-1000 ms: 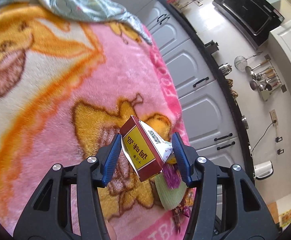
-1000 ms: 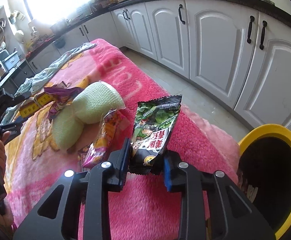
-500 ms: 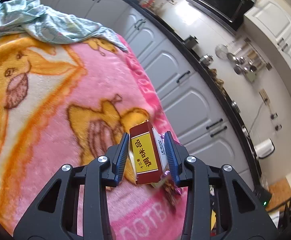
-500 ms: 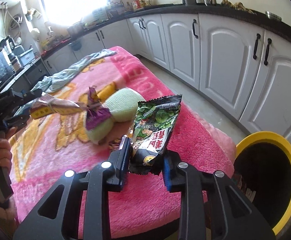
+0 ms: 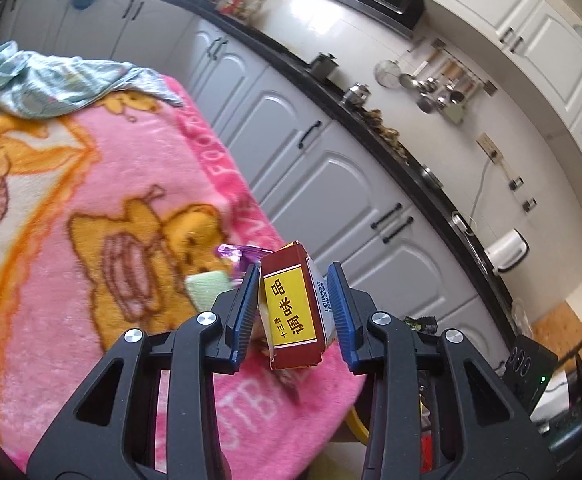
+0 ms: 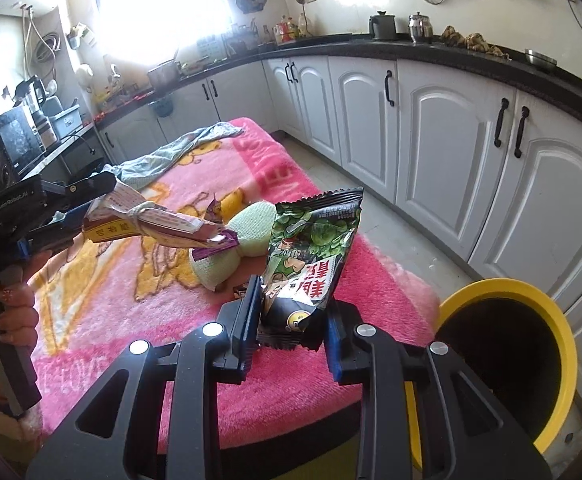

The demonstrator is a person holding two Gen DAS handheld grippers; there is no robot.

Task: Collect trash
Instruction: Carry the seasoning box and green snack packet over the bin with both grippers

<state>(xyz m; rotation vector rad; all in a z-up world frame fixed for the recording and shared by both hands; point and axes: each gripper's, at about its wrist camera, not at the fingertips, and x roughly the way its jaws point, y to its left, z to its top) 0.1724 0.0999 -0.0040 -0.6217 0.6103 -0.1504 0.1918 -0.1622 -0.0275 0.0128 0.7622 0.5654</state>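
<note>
— What stays hidden? The yellow-rimmed bin point(image 6: 507, 364), off the blanket's point(image 6: 139, 320) near corner, shows only a dark interior; contents cannot be made out.

— And the two grippers? The left gripper point(image 5: 293, 310) is clamped on one red-and-yellow packet point(image 5: 291, 316), lifted above the blanket. The right gripper point(image 6: 291, 334) pinches one green snack bag point(image 6: 311, 256) upright beside the bin. Two green sponges point(image 6: 247, 236) lie mid-blanket.

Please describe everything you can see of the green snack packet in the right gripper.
The green plastic snack packet is a glossy pouch with a leafy cartoon print, red characters on a white panel, and a crimped black top edge. It stands upright, slightly crumpled, with its dark lower end pinched between the blue-padded fingers of the right gripper, above the pink fleece blanket and touching nothing else.
</note>
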